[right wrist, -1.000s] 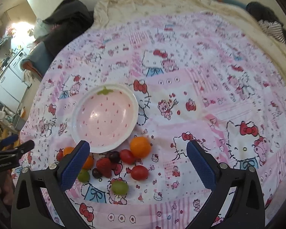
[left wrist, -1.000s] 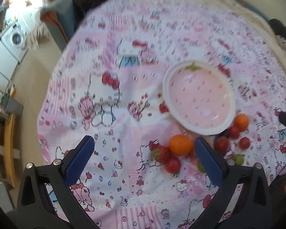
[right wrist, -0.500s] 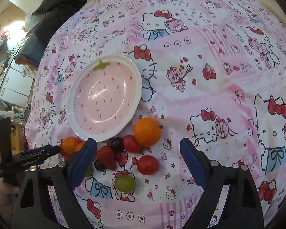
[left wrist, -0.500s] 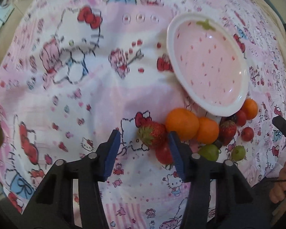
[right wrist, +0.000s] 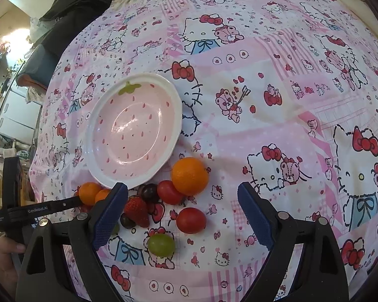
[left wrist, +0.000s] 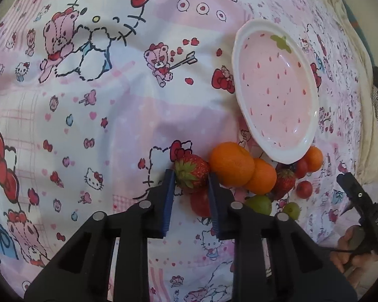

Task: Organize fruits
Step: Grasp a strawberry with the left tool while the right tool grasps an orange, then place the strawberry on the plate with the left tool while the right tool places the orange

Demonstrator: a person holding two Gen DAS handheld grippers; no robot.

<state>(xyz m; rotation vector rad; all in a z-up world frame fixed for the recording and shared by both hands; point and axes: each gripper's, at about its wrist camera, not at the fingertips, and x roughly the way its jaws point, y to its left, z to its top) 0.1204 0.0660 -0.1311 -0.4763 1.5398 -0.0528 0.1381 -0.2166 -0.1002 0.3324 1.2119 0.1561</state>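
Left wrist view: the left gripper [left wrist: 191, 176], wide a second ago, has been narrowed around the red strawberry with green leaves [left wrist: 192, 172], blue pads touching its sides, on the pink cartoon-print cloth [left wrist: 113, 115] near the white-rimmed pink plate [left wrist: 277, 93]. The right gripper [right wrist: 182, 195] is held wide above the fruit.

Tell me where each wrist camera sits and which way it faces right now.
Left wrist: on the left gripper, low over the cloth, facing the strawberry between its fingers; right gripper at right edge.
Right wrist: on the right gripper, higher, open, facing the fruit pile; left gripper at left edge.
Shared: strawberry-print plate, oranges, grapes.
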